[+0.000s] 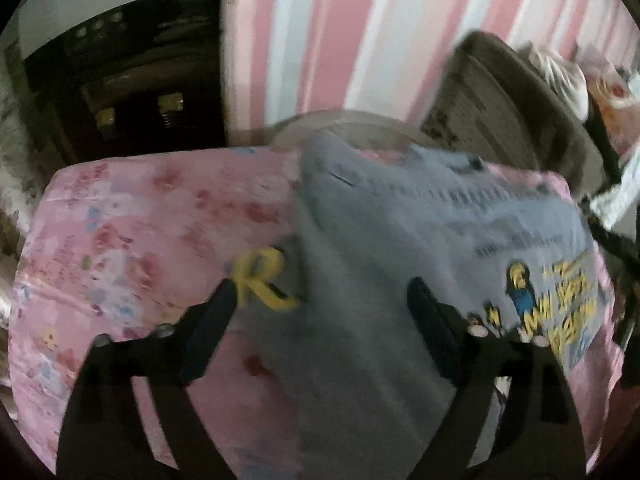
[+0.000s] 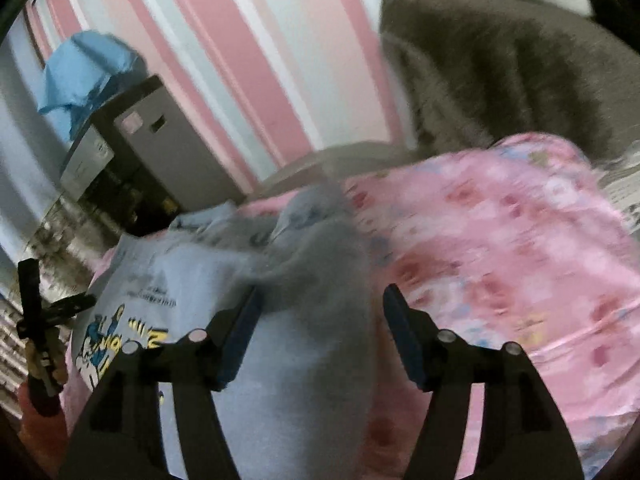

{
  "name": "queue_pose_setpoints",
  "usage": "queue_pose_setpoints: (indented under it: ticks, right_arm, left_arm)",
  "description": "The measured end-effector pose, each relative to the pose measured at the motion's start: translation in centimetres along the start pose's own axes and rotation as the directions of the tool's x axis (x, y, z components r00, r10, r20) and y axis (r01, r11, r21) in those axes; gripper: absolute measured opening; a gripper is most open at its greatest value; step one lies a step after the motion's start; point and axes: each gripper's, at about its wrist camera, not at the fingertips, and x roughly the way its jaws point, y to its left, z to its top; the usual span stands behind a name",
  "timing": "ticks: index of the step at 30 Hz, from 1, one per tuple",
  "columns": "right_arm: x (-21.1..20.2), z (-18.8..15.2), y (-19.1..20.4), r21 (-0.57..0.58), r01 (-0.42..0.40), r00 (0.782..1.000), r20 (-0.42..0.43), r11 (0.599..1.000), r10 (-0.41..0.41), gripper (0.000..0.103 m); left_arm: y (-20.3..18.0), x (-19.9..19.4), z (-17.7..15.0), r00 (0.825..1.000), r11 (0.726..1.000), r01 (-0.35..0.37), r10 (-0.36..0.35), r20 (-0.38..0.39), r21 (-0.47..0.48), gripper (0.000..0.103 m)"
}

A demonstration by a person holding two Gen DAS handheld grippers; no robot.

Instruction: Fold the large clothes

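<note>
A grey sweatshirt [image 1: 400, 248] with a yellow and blue cartoon print [image 1: 556, 304] lies on a pink floral bedsheet [image 1: 132, 224]. A sleeve with a yellow letter R [image 1: 264, 276] is folded across it. My left gripper [image 1: 320, 304] is open just above the grey fabric, holding nothing. In the right wrist view the same sweatshirt [image 2: 288, 344] lies with its other sleeve running between the fingers. My right gripper [image 2: 320, 312] is open above that sleeve. The frames are motion-blurred.
A pink and white striped wall [image 1: 328, 40] stands behind the bed. A dark cabinet [image 1: 120, 80] is at the left, a brown headboard [image 2: 500, 64] at the right. A grey unit [image 2: 132, 152] with blue cloth [image 2: 88, 72] on top stands by the wall.
</note>
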Motion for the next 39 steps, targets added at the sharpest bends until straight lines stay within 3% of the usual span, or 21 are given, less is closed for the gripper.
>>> queue_pose_setpoints:
  ticks: [1,2,4,6,8,10,13,15,17,18,19,21,23,29,34,39]
  right_arm:
    - [0.7,-0.1,0.7,-0.028,-0.004,1.000,-0.010,1.000,0.004,0.017]
    - [0.8,-0.2,1.5,-0.071,0.025,1.000,0.012,0.997,-0.024,0.007]
    - [-0.2,-0.5,4.0,-0.192,0.106,0.992,0.089,0.976,-0.090,0.003]
    - [-3.1,-1.0,6.9,-0.280,0.145,0.971,0.225,0.949,-0.082,0.003]
    - [-6.0,-1.7,8.9,-0.333,0.207,0.931,0.355,0.920,-0.081,0.003]
    - [-5.8,-1.4,8.8,-0.322,0.245,0.927,0.355,0.914,-0.124,0.003]
    - [-0.1,-0.3,5.1,-0.223,0.266,0.960,0.152,0.938,-0.236,0.003]
    - [2.1,-0.6,3.7,-0.186,0.262,0.965,0.069,0.947,-0.254,0.006]
    - [2.2,-0.5,2.5,-0.097,0.245,0.969,0.051,0.965,-0.241,0.017]
    - [1.9,-0.3,1.9,-0.045,0.226,0.974,0.040,0.973,-0.224,0.028]
    - [1.4,-0.1,1.4,-0.007,0.213,0.977,0.034,0.977,-0.213,0.035]
    - [-0.3,0.1,1.4,-0.001,0.185,0.981,0.067,0.983,-0.184,0.036]
    - [-2.0,-0.4,2.6,-0.056,0.199,0.976,0.105,0.978,-0.192,0.036]
    - [-5.4,-4.1,6.2,-0.166,0.197,0.975,0.141,0.966,-0.174,0.056]
    - [-5.8,-7.4,9.4,-0.265,0.207,0.974,0.147,0.942,-0.173,0.060]
    - [-4.6,-9.3,11.1,-0.314,0.199,0.979,0.107,0.928,-0.174,0.060]
  left_arm:
    - [-0.8,0.5,-0.3,1.000,1.000,-0.002,0.002,-0.003,0.018,0.044]
    - [-1.7,0.9,-0.5,1.000,0.999,0.005,-0.005,-0.004,0.035,0.022]
    - [-2.6,0.8,-0.7,0.997,0.996,-0.071,0.070,0.022,0.060,0.002]
    - [-2.7,-0.6,-0.9,0.993,0.996,-0.075,0.070,0.092,0.054,0.002]
    - [-2.5,-2.6,-1.3,0.984,0.998,-0.055,0.048,0.172,0.036,0.002]
    - [-2.3,-2.3,-1.7,0.982,0.996,-0.086,0.079,0.174,0.037,0.002]
    - [-1.5,0.3,-1.5,0.992,0.997,-0.082,0.081,0.092,0.007,0.006]
    - [-0.6,1.2,-1.5,0.995,0.997,-0.067,0.069,0.073,-0.026,0.009]
    - [-0.5,1.2,-1.6,0.995,0.997,-0.072,0.073,0.061,-0.014,0.011]
    - [-0.5,1.1,-1.7,0.995,0.997,-0.083,0.083,0.058,-0.012,0.013]
    - [-0.5,0.9,-1.7,0.994,0.995,-0.099,0.100,0.055,-0.011,0.021]
    - [-0.8,0.2,-1.6,0.985,0.987,-0.160,0.160,0.065,0.000,0.039]
    - [-1.1,-1.4,-1.7,0.975,0.980,-0.199,0.198,0.103,0.000,0.074]
    - [-4.5,-4.3,-2.5,0.963,0.971,-0.237,0.229,0.145,0.043,0.098]
    - [-8.1,-5.5,-4.1,0.960,0.969,-0.233,0.217,0.178,0.079,0.100]
    - [-11.2,-4.7,-5.5,0.976,0.981,-0.170,0.155,0.151,0.091,0.100]
